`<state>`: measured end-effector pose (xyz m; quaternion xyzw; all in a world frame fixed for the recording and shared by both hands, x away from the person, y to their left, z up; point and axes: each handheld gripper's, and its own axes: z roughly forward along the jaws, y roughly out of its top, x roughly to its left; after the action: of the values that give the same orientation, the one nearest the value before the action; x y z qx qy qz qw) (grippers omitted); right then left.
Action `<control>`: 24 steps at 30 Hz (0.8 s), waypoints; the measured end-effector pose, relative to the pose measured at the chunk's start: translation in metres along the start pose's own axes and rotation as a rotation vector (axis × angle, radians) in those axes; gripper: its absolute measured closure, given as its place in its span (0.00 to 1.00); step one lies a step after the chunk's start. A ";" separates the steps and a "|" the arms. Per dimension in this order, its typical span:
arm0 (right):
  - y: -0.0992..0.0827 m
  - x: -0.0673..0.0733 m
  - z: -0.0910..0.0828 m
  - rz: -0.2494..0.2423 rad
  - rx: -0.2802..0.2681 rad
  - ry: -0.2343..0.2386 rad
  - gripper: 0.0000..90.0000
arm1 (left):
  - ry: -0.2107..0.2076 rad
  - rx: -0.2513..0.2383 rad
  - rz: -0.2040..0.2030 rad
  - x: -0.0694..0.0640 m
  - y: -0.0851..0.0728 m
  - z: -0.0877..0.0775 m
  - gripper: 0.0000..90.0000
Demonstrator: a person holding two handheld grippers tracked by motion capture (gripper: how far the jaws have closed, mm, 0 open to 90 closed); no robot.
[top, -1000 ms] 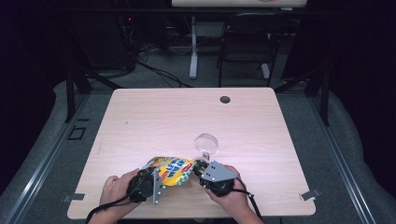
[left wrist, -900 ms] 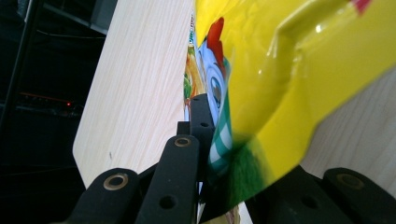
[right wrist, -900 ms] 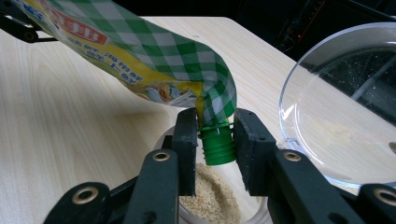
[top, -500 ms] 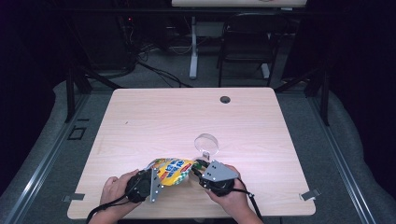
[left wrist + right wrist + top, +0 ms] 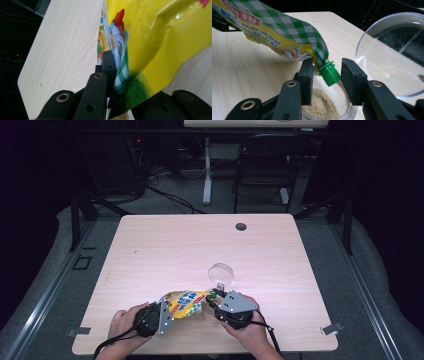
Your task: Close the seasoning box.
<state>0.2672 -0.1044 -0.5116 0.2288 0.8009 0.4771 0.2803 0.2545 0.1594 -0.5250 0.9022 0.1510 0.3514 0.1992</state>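
Pouch (image 5: 184, 302) tipped further, left gripper (image 5: 108, 75) jaws clamping it, right gripper (image 5: 327, 75) jaws apart around one green cap (image 5: 329, 72).

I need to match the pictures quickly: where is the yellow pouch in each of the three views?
High view: pouch near the table's near edge, between the left gripper and right gripper.
Left gripper view: pouch upper right, clamped.
Right gripper view: pouch upper left, green cap between open jaws.
Shared landmark: light wooden table.
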 end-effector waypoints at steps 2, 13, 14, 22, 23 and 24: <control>0.000 0.000 0.000 0.006 0.000 -0.001 0.68 | -0.005 0.001 -0.003 0.000 0.000 0.000 0.97; -0.001 -0.002 0.000 0.013 0.005 -0.004 0.66 | -0.045 -0.015 -0.041 0.003 -0.004 0.003 0.97; -0.001 -0.002 0.000 0.013 0.004 -0.004 0.66 | -0.048 -0.014 -0.041 0.003 -0.004 0.003 0.97; -0.001 -0.001 0.000 0.016 0.002 -0.004 0.67 | -0.071 -0.035 -0.084 0.006 -0.007 0.005 0.98; -0.001 -0.001 0.000 0.015 0.000 -0.006 0.67 | -0.072 -0.034 -0.086 0.007 -0.008 0.004 0.98; -0.001 -0.001 0.000 0.016 -0.001 -0.006 0.67 | -0.072 -0.034 -0.086 0.007 -0.008 0.004 0.98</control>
<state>0.2678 -0.1058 -0.5116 0.2364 0.7981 0.4789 0.2791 0.2614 0.1677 -0.5277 0.9035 0.1764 0.3121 0.2349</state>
